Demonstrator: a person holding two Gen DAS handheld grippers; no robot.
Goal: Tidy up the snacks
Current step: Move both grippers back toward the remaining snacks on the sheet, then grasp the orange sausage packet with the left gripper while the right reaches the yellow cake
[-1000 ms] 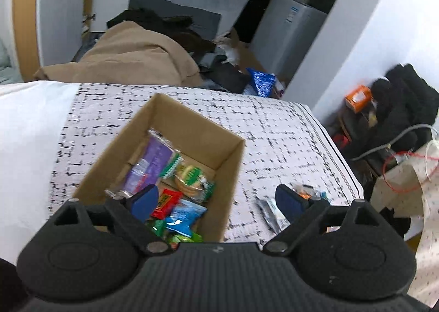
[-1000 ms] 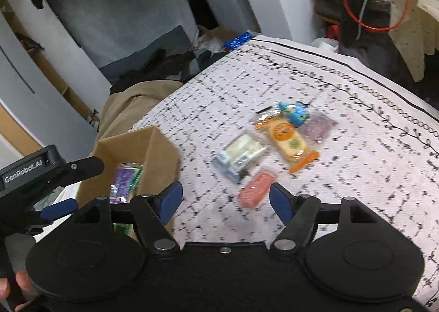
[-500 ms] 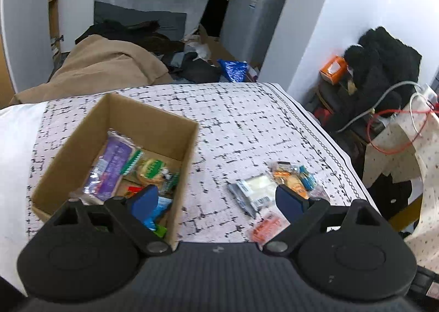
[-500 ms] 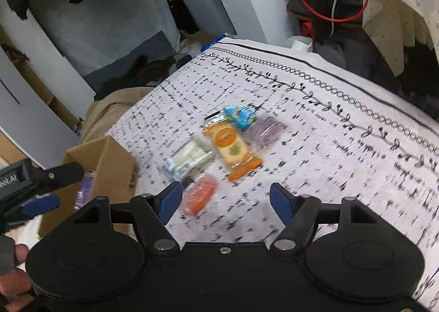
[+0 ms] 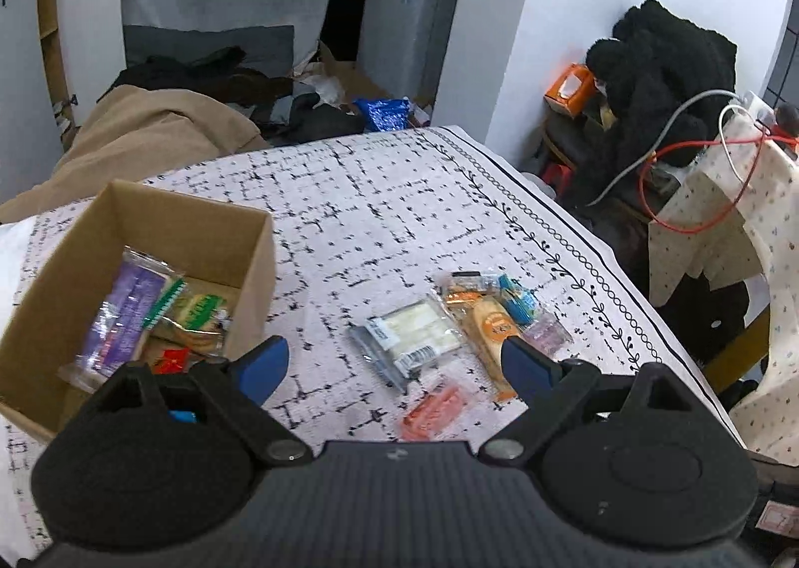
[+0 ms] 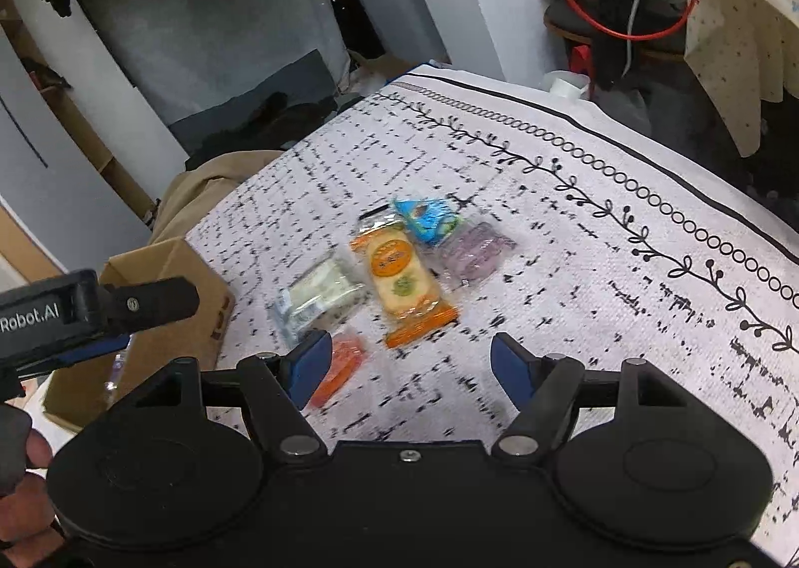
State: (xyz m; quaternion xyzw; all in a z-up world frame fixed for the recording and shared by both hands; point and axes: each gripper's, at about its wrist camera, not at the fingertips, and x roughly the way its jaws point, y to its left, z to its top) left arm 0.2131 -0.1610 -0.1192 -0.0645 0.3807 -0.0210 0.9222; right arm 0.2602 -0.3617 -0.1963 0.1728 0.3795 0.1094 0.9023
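A cardboard box with several wrapped snacks inside stands on the patterned tablecloth at the left. To its right lies a loose group of packets: a white one, an orange cracker pack, a blue one, a purple one and a small red one. My left gripper hovers open above the white and red packets, holding nothing. My right gripper is open and empty just short of the orange pack.
The tablecloth's bordered edge runs along the right, with a chair piled with dark clothing and a red cable beyond. A beige garment and a grey appliance lie behind the table. A hand holds the left gripper body.
The left gripper has swung right from over the box towards the loose packets. The right gripper has come lower and closer to the packets. Both stay open.
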